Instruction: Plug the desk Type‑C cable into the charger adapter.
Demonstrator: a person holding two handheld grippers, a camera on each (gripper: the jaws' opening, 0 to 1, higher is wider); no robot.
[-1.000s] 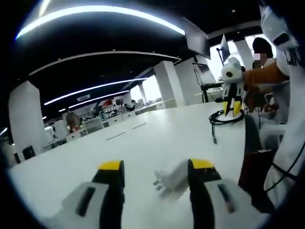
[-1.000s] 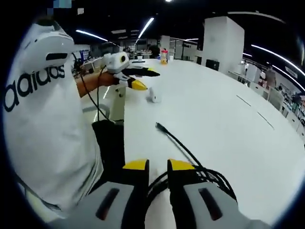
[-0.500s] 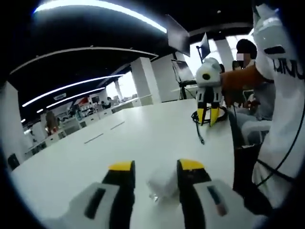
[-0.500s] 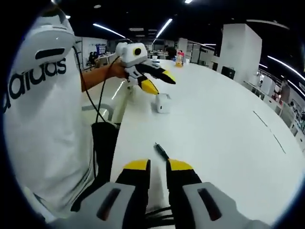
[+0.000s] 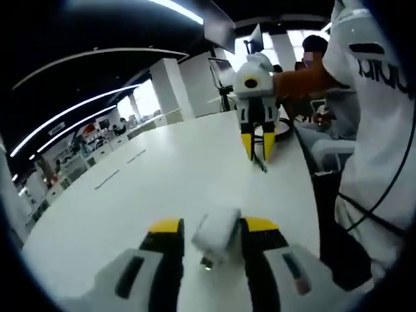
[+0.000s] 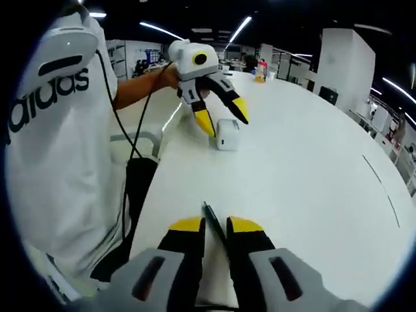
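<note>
Holding the white charger adapter [image 5: 216,233] between its yellow-tipped jaws, my left gripper [image 5: 211,229] sits just above the white desk [image 5: 156,182]; the adapter looks gripped, though motion blur softens its edges. Beyond the adapter, my right gripper [image 5: 258,144] points down at the desk with a dark cable [image 5: 261,165] at its tips.

From the right gripper view, my right gripper [image 6: 215,227] has its jaws narrow, pinched on the Type-C cable [image 6: 212,227], whose plug end pokes out toward the adapter [image 6: 227,134]. Past the plug, my left gripper [image 6: 221,117] straddles the adapter on the desk [image 6: 312,169]. A person's white shirt [image 6: 58,130] is beside the desk's edge.
</note>
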